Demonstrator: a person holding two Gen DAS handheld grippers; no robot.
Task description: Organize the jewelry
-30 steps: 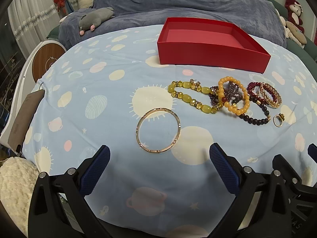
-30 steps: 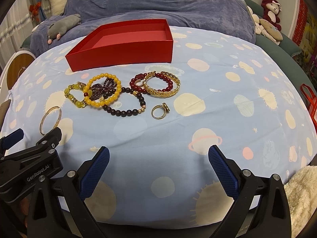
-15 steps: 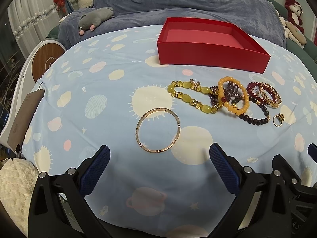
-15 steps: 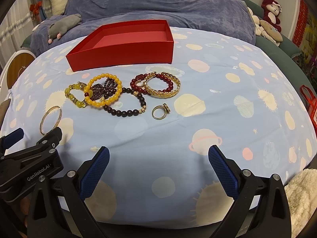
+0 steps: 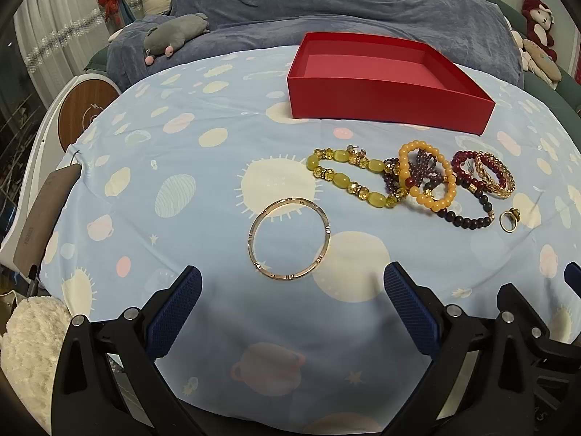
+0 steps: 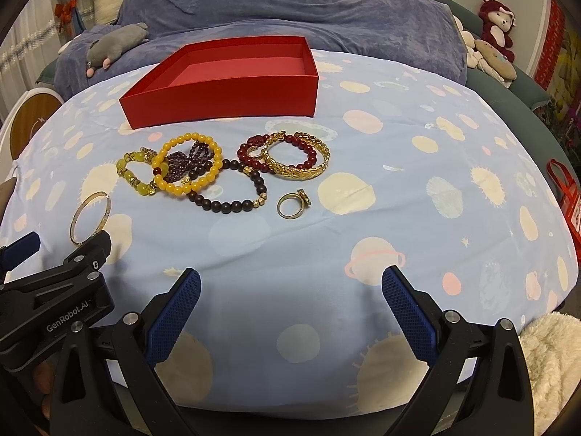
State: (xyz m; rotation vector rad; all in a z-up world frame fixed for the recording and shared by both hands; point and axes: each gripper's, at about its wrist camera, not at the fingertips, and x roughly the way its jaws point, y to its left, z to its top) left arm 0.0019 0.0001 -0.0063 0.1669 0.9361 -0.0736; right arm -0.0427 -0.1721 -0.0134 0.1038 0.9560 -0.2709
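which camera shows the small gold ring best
The right wrist view: the ring lies near the centre, large enough to show its band and decorated top. In the left wrist view it sits small at the far right, beside the dark bead bracelet.

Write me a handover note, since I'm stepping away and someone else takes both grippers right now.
Left gripper: open, empty, just short of the thin gold bangle.
Right gripper: open, empty, facing the gold ring.
Red box: empty, behind the jewelry.
Beaded bracelets lie overlapping in front of it.
Done: nothing boxed.
Left: every piece.
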